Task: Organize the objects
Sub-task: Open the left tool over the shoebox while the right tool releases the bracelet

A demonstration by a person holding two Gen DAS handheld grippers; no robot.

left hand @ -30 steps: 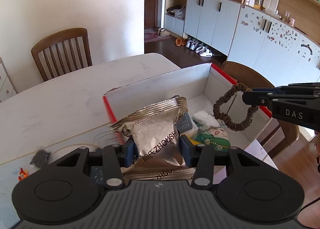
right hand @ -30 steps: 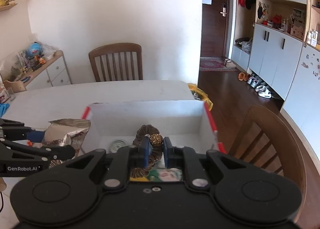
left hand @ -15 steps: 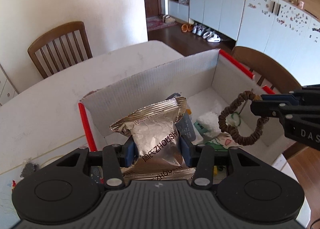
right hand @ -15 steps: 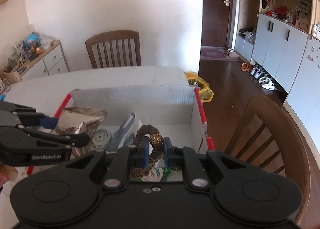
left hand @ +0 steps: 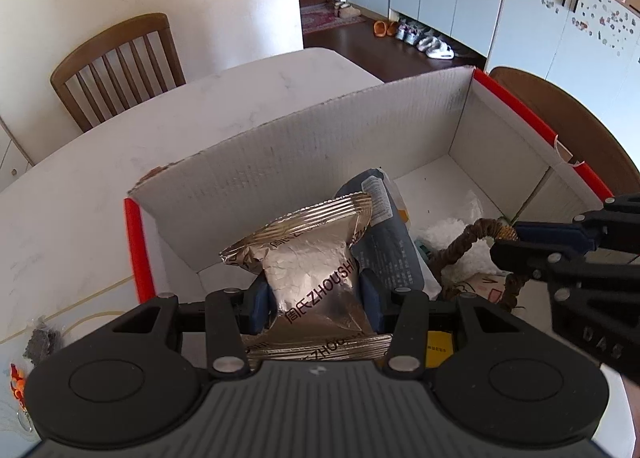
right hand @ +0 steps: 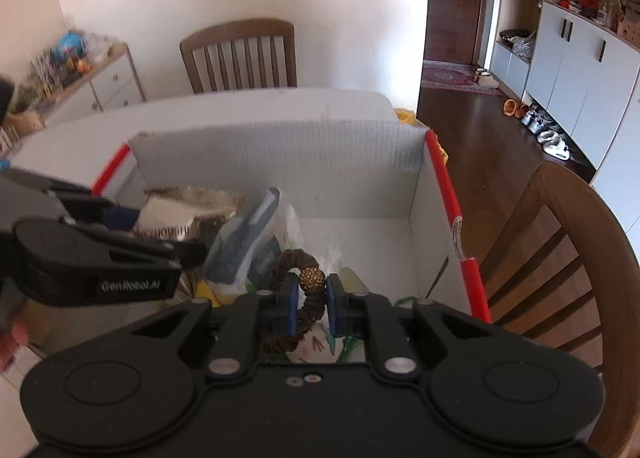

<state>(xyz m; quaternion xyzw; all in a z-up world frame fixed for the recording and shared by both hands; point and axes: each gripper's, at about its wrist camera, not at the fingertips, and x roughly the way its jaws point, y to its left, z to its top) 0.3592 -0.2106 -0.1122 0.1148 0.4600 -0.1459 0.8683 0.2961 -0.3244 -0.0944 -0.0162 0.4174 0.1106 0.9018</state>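
An open cardboard box (left hand: pixel 360 138) (right hand: pixel 280 162) with red rims stands on the white table. My left gripper (left hand: pixel 314 296) is shut on a silver foil snack packet (left hand: pixel 308 270), held just above the box's left end; the same packet (right hand: pixel 180 218) shows at the left of the right wrist view. My right gripper (right hand: pixel 312 290) is shut on a brown hair scrunchie (right hand: pixel 310 300) with a gold bead, low inside the box at its right half. In the left wrist view that scrunchie (left hand: pixel 460 250) hangs from the right gripper over white stuffing.
Inside the box lie a dark blue pouch (left hand: pixel 388 246), white fluff (left hand: pixel 444 230) and a printed cloth item (left hand: pixel 480 286). Wooden chairs stand behind the table (left hand: pixel 116 62) and to the right of the box (right hand: pixel 560 258). Small items (left hand: pixel 40 342) lie on the table at left.
Both grippers have sunk toward and over the box, each keeping its hold. The packet now hangs over the box's left end, and the scrunchie has dropped below the rim.
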